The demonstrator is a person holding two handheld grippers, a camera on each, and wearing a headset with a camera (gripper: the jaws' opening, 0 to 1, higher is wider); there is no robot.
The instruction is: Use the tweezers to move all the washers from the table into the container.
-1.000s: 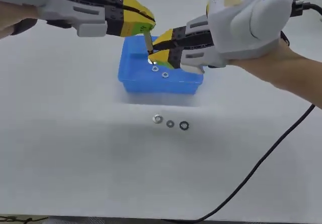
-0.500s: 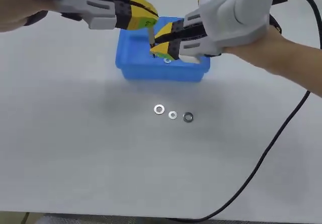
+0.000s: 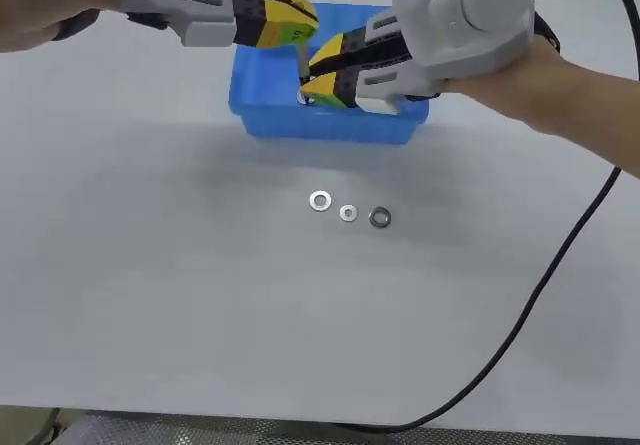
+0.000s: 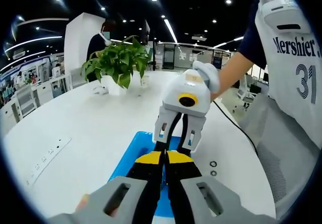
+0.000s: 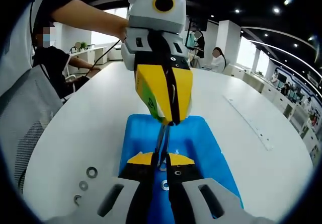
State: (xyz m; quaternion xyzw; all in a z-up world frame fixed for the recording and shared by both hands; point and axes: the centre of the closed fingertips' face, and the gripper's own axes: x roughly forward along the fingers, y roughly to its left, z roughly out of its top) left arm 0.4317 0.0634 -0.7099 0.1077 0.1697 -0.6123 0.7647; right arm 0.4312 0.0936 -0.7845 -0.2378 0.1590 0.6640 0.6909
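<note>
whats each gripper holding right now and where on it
Both hold the thin metal tweezers: the left gripper pinches the top end, the right gripper squeezes the lower arms. Whether the tips carry anything cannot be told.

Both grippers are meeting tip to tip in front of the person.
The left gripper (image 3: 300, 27), which the left hand (image 3: 30, 15) is steering in from the left, is clamping its jaws on the tweezers (image 3: 301, 70). The right gripper (image 3: 318, 83), which the right hand (image 3: 530, 85) is holding on an outstretched forearm, is facing it and pinching the tweezers' legs lower down.
</note>
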